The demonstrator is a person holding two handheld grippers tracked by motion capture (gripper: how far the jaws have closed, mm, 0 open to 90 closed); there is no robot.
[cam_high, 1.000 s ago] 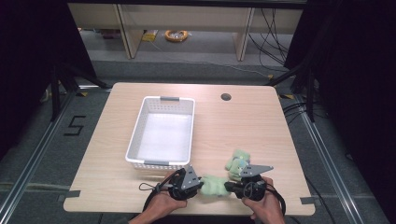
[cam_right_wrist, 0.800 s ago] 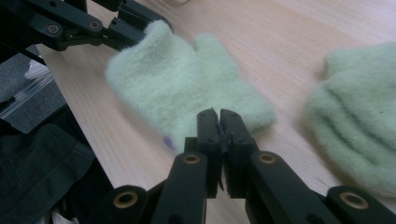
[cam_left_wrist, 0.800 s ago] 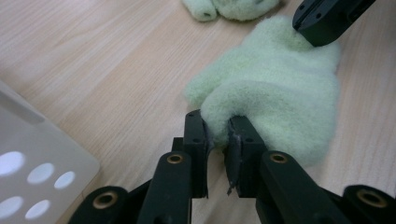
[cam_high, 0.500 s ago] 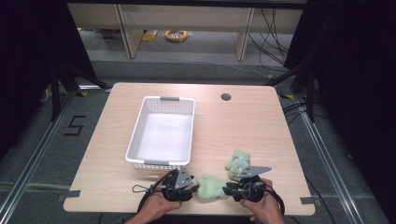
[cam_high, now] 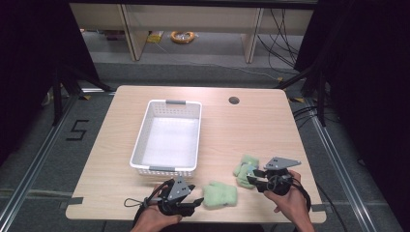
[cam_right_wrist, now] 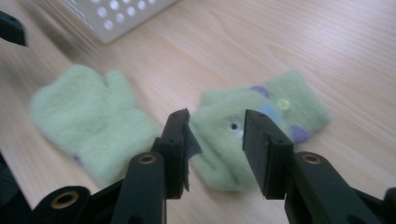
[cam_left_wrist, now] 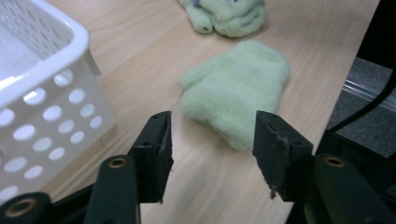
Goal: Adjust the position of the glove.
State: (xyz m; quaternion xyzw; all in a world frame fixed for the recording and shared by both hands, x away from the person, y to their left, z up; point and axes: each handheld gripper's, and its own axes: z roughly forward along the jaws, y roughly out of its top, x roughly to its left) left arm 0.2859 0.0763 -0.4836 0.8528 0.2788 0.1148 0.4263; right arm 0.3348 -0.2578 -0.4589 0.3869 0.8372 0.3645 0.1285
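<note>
From the high view, your left tongs point(cam_high: 196, 202) sit at the near edge of the bench point(cam_high: 241, 130), jaws apart and just short of the plain green mitten point(cam_high: 220, 194). Your right tongs point(cam_high: 252, 178) sit at the near end of the patterned green mitten point(cam_high: 245, 167); whether they touch it is hard to tell from up here. The white basket point(cam_high: 140, 145) stands well behind the left tongs with nothing in it. A "5" is taped on the floor point(cam_high: 79, 130) to the left; that is the one piece of writing you can read.

In the left gripper view, the left tongs point(cam_left_wrist: 211, 144) have just been opening and now stand released, with bare bench between the jaws and the plain mitten point(cam_left_wrist: 238, 93) lying flat just beyond the tips.

In the right gripper view, the right tongs point(cam_right_wrist: 215, 140) have also just been opening; the jaws straddle one end of the patterned mitten point(cam_right_wrist: 261, 112) without pinching it. Its purple and blue dots and a small yellow button face up, and no label shows.

Both mittens look fluffy, light and limp, so they will likely sag and fold when lifted. Nothing on them seems breakable. Pinch a bunched edge or the cuff rather than the flat middle, and bite well into the pile.
</note>
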